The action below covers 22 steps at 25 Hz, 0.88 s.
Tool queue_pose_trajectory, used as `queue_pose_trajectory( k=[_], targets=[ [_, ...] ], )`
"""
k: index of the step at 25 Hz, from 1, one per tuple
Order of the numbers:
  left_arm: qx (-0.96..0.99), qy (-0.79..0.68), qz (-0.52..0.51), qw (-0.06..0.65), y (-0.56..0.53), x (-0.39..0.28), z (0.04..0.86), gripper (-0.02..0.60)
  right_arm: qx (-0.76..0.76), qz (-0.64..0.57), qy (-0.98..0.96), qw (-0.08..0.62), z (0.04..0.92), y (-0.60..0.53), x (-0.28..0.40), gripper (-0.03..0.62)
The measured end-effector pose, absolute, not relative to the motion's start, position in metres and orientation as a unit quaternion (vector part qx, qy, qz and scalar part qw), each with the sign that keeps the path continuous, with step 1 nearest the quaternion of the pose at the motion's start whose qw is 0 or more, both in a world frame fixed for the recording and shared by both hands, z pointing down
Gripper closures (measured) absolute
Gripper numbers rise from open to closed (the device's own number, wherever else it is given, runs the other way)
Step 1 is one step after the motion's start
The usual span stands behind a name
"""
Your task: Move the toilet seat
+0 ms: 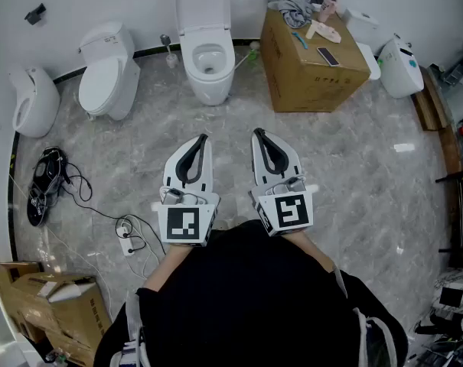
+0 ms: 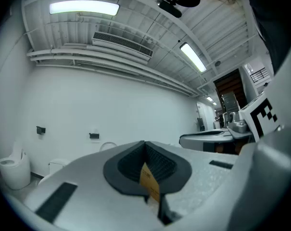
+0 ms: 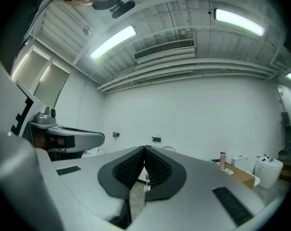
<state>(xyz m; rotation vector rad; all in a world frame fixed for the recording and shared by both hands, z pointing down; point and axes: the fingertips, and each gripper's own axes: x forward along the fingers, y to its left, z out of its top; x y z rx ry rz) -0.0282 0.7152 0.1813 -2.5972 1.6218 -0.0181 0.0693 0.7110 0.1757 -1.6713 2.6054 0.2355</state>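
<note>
Both tools sit just ahead of me, side by side. Left tool [image 1: 203, 138] is fully closed with nothing in its jaws, and right tool [image 1: 258, 133] is the same, pads pressed together and empty. Lower left, a box [image 1: 51, 306] has loose flaps, and I can't make out its contents. By the far wall a closed box [image 1: 304, 71] carries a cloth [image 1: 290, 9], a phone [image 1: 327, 56] and a pink bottle [image 1: 327, 7] on top. Left of it stands the toilet [image 1: 207, 79], well clear of both tools, with its seat [image 1: 203, 4] raised against the wall.
</note>
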Motion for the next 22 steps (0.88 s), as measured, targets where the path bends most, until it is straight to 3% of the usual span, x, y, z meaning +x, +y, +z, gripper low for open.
queue_pose_trajectory(
  k=[22],
  targets=[
    [-0.864,0.503,0.005,0.036,0.685,-0.045,0.197,0.574,-0.561,0.048,0.827,0.017,0.2,0.684,0.055,0.572]
  ],
)
